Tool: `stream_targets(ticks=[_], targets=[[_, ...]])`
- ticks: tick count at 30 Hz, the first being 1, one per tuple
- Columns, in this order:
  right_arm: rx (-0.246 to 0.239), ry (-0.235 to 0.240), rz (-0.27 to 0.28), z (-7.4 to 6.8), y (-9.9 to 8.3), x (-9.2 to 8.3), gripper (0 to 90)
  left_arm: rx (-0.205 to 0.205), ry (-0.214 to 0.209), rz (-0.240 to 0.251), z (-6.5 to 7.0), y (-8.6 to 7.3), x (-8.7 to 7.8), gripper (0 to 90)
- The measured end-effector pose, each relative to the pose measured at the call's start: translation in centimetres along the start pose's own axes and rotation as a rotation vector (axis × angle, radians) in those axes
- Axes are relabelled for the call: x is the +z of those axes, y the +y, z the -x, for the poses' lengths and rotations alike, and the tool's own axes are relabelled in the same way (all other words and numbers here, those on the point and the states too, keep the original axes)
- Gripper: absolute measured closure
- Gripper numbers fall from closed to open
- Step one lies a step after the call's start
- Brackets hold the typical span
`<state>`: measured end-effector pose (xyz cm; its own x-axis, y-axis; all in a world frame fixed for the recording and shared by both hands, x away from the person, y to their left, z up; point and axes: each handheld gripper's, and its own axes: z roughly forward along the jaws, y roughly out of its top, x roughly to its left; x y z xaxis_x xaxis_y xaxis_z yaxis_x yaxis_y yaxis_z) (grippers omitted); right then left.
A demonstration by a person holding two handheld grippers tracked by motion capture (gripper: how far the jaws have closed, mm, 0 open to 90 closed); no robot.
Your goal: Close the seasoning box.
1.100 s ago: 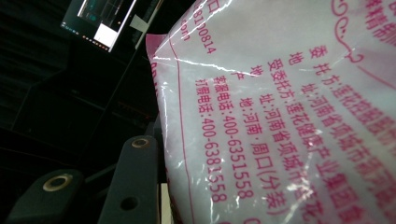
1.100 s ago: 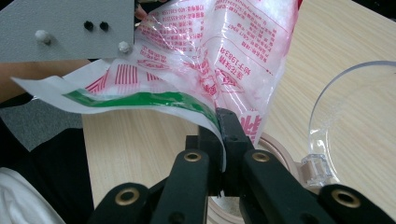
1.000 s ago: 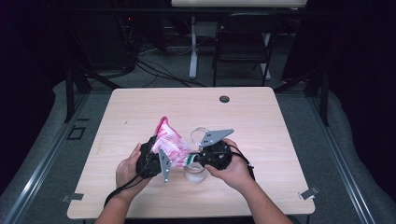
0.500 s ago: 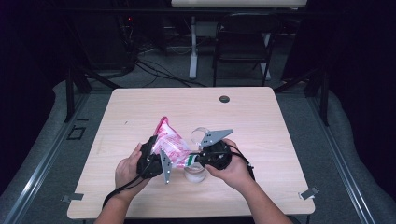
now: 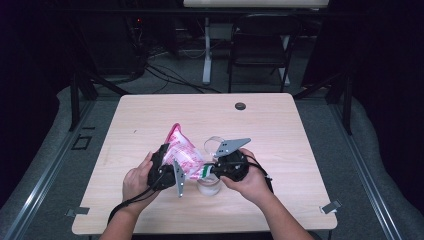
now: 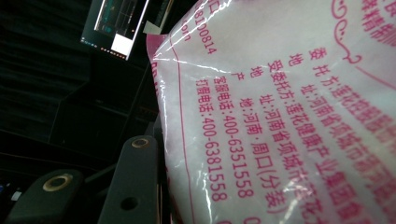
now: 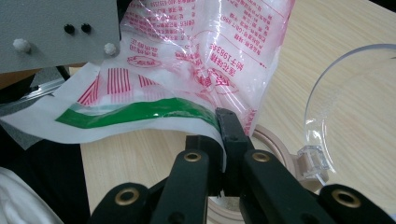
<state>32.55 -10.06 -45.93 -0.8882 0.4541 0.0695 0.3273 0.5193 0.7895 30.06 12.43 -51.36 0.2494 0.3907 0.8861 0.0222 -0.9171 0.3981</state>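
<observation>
Grippers share a pink-printed bag above the table. Left gripper clamps its body; right gripper pinches the green-striped edge beside a clear jar.

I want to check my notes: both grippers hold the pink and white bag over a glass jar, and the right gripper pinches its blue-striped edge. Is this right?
Not quite. In the right gripper view, the edge of the bag pinched by the right gripper has a green stripe, not blue. The rest stands: the left gripper holds it too, over the jar.
</observation>
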Motion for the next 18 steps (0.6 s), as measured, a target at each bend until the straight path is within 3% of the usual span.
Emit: stream_targets(ticks=[18], targets=[[0.049,0.033,-0.014,0.45,-0.08,-0.14,90.0,0.028,0.027,0.017,0.05,0.31,-0.33,61.7]])
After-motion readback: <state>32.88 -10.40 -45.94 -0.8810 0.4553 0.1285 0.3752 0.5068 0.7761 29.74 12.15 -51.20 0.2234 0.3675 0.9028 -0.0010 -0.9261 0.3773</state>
